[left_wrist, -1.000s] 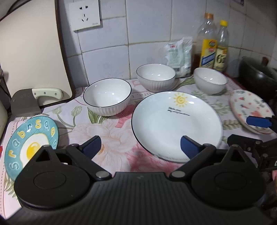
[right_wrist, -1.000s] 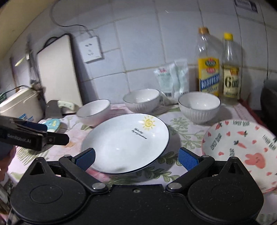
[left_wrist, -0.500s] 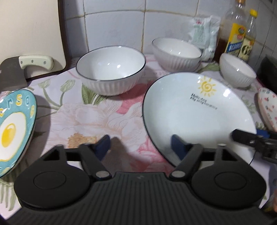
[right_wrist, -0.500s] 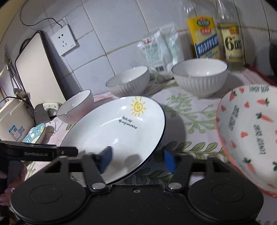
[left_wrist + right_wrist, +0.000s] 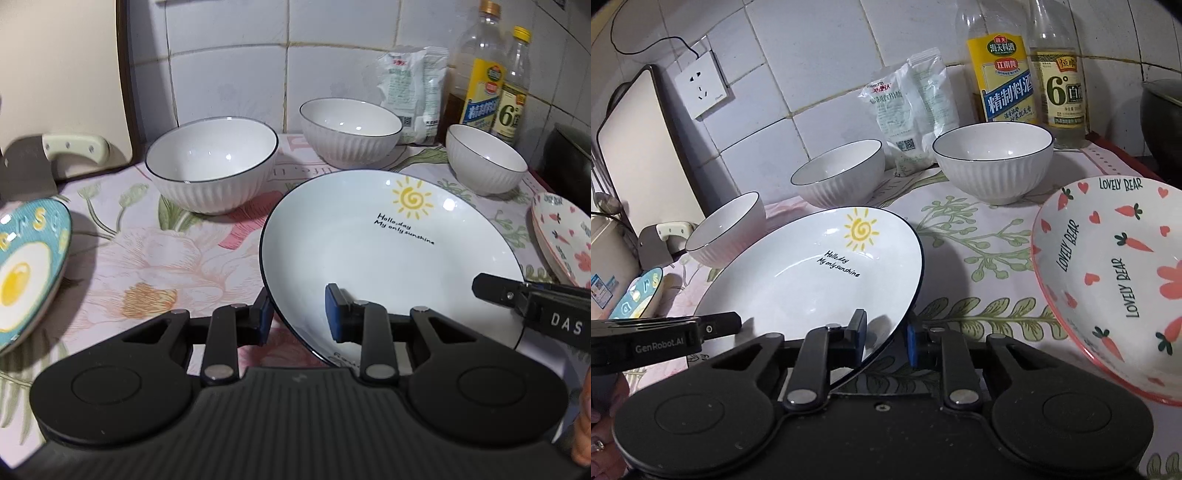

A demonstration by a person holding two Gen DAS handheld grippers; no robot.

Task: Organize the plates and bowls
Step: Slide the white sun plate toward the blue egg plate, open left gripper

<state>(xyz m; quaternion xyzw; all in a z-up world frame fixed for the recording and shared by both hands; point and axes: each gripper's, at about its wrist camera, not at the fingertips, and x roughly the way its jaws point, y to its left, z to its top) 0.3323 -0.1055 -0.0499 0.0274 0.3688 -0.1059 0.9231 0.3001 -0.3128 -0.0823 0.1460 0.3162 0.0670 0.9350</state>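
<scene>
Since a second earlier, we had brought both grippers down and in onto the wide white plate with the yellow sun drawing (image 5: 388, 236), and their jaws had swung from wide to narrow. Through the left wrist camera, our left gripper (image 5: 297, 314) straddled the plate's near-left rim, one blue pad outside and one on the inner face, the jaws closing on that rim; whether the pads pressed yet we could not tell. The plate lay on the floral tablecloth (image 5: 147, 258), between the blue fried-egg plate (image 5: 26, 273) and the pink carrot-print plate (image 5: 561, 240), with three white ribbed bowls behind, the nearest (image 5: 212, 170) at left. Through the right wrist camera, our right gripper (image 5: 886, 338) likewise straddled the plate's near-right rim, jaws closing around it.
</scene>
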